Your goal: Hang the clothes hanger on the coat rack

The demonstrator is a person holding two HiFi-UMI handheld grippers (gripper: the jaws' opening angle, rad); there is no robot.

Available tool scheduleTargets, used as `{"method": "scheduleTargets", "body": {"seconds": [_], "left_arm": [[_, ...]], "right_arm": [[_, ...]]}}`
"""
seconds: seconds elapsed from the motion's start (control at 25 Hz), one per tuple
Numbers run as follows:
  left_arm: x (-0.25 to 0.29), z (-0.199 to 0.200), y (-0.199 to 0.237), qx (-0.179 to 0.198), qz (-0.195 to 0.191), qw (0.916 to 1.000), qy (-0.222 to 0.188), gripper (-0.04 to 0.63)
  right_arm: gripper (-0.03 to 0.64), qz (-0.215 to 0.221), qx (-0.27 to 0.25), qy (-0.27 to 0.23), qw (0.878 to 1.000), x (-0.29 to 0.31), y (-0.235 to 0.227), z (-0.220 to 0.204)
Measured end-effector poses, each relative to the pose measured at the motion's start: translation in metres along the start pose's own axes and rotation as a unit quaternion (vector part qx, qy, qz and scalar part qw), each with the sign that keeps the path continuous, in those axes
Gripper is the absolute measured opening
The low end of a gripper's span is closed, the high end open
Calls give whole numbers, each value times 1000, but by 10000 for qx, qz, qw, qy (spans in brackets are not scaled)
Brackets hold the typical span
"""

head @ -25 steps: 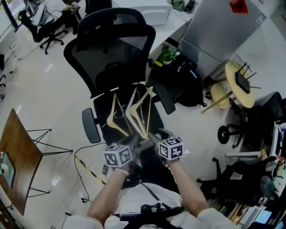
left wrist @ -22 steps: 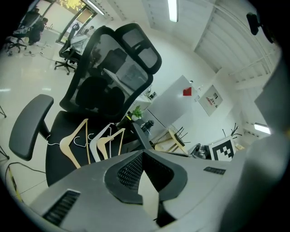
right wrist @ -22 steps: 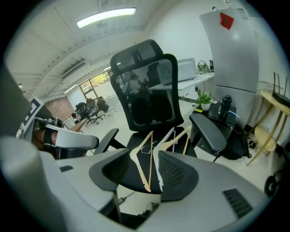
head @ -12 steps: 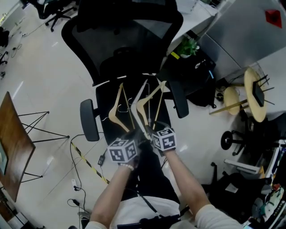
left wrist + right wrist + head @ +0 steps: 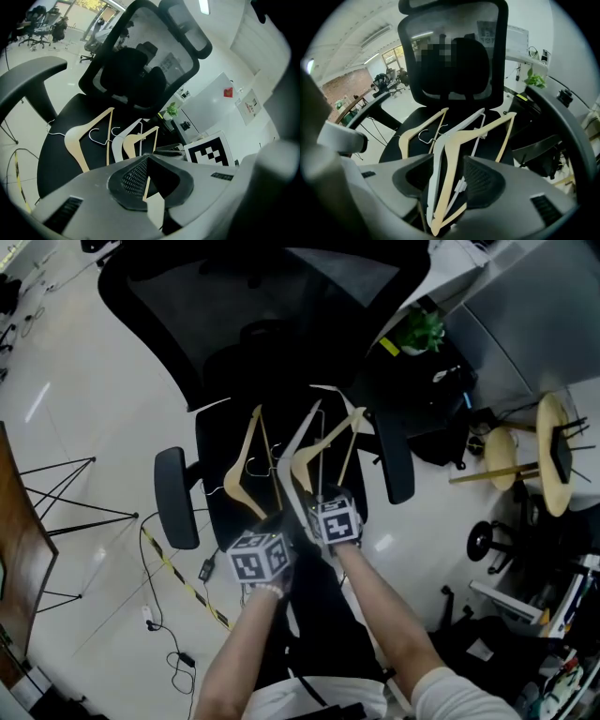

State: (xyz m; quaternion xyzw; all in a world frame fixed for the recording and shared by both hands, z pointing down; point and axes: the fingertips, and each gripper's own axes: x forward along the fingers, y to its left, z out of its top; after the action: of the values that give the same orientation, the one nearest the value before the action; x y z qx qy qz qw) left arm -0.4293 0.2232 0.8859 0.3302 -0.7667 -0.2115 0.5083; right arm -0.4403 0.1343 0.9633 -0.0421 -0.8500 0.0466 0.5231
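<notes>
Being pinched together by the right gripper (image 5: 445, 187) are a wooden hanger (image 5: 487, 129) and a white hanger (image 5: 466, 119); a wooden bar (image 5: 146, 187) is being clenched by the left gripper (image 5: 146, 176). Both hangers are being supported by a chair seat (image 5: 61, 164) over a glossy floor (image 5: 84, 399).

1. Both forearms reach forward and down, left arm (image 5: 236, 648) and right arm (image 5: 380, 610), with the wrists close together.
2. Left gripper (image 5: 279, 535): jaws nearly together, a thin wooden hanger piece (image 5: 149, 187) between them.
3. Right gripper (image 5: 314, 507): jaws wider, straddling two hangers (image 5: 445, 159); can't tell if clamped.
4. The grippers sit side by side, just apart.
</notes>
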Motion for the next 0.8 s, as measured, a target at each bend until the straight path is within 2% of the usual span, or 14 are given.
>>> {"method": "scheduleTargets", "body": {"seconds": [0.24,0.8], "left_arm": [[24,-4,25,-205,160,9996,52,-2],[18,-21,49,-588,274,9979,-62,-2]], "right_arm": [[230,-11,4,141,9999,44,-3,2],[227,-321,-303,729,9964,97,-6,-22]]}}
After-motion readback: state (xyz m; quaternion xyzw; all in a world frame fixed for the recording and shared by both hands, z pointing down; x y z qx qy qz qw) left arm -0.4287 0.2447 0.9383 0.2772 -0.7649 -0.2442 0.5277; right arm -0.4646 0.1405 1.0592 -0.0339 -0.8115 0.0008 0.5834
